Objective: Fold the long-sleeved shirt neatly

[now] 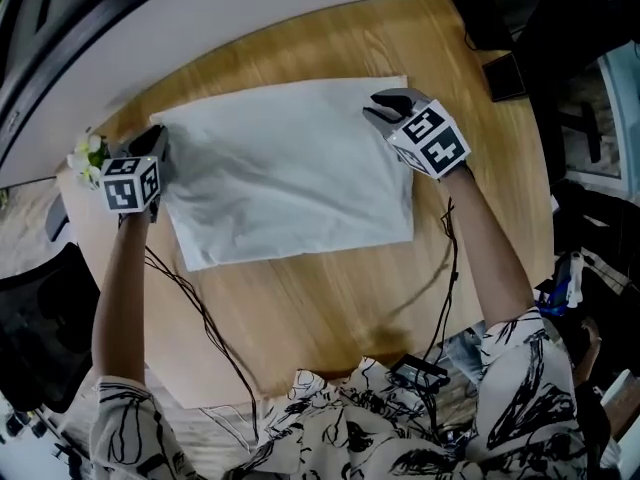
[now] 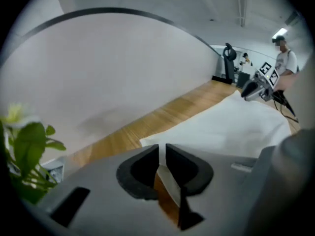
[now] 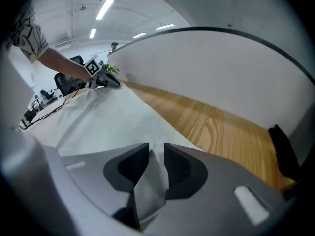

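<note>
Head view, nearest first: the person's patterned sleeves (image 1: 330,428) and dark cables (image 1: 205,323) trail over the bare front of the wooden table (image 1: 330,298); beyond them the long-sleeved shirt (image 1: 290,178) lies flat on the tabletop as a pale rectangle with no sleeve showing, so the fold looks close to finished; the left gripper (image 1: 155,146) sits at the shirt's left edge, just beside a small flowering plant (image 1: 88,156); its own view shows the jaws all but together, with wood and a sliver of the shirt's edge visible through the slot behind them and nothing that I can see pinched; the right gripper (image 1: 385,108) is over the far right corner, jaws a little apart, with a loose ridge of shirt cloth standing between pads that do not seem to press it; farthest off, a curved white wall (image 1: 300,8) borders the table, with a dark object (image 1: 480,18) at the far right; the likeliest slip, I judge, is that ridge catching on a ribbed pad as the right gripper draws off, dragging the corner and spoiling the rectangle; the left gripper could rumple the edge if it sweeps inward, or knock the plant if it swings outward
</note>
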Demonstrator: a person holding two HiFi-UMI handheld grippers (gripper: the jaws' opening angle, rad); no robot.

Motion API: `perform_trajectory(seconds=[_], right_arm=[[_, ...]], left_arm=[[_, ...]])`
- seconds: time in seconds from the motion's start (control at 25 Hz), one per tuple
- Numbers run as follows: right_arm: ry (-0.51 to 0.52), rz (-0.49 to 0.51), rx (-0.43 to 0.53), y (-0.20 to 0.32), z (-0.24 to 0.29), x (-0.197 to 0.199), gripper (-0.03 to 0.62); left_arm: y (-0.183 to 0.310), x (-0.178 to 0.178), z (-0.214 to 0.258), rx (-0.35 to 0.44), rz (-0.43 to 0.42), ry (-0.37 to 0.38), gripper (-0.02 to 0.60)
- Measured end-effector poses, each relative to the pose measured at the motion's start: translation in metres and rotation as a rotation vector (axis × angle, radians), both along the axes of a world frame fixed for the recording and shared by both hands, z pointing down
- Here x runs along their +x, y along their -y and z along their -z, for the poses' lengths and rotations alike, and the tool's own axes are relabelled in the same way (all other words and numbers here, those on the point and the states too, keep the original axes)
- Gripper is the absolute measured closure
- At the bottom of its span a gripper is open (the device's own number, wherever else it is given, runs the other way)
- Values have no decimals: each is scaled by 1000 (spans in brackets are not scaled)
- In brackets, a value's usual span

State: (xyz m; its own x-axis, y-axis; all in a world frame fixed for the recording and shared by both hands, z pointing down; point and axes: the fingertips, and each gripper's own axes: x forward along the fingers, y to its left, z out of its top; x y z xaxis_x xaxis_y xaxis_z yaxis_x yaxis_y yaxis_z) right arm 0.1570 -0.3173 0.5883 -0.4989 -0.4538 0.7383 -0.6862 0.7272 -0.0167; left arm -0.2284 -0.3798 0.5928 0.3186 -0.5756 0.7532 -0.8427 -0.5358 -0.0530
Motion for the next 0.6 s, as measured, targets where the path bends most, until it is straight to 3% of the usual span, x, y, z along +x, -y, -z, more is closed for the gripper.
perform_trajectory(seconds=[0.12,0.28,0.52,0.6], right_arm=[[24,-73,-20,5,-10,5,480],[72,-202,57,5,16,24,462],[288,-390,393,-44,154,51,452],[325,-412,506,-76,201,55,495]], left_arm=[[10,-11,-7,3,97,-31,535],[0,-5,17,84,93,-53,511],[-76,26,156,415,-41,-208,490],[-110,22,207,528,-37,-266,527]])
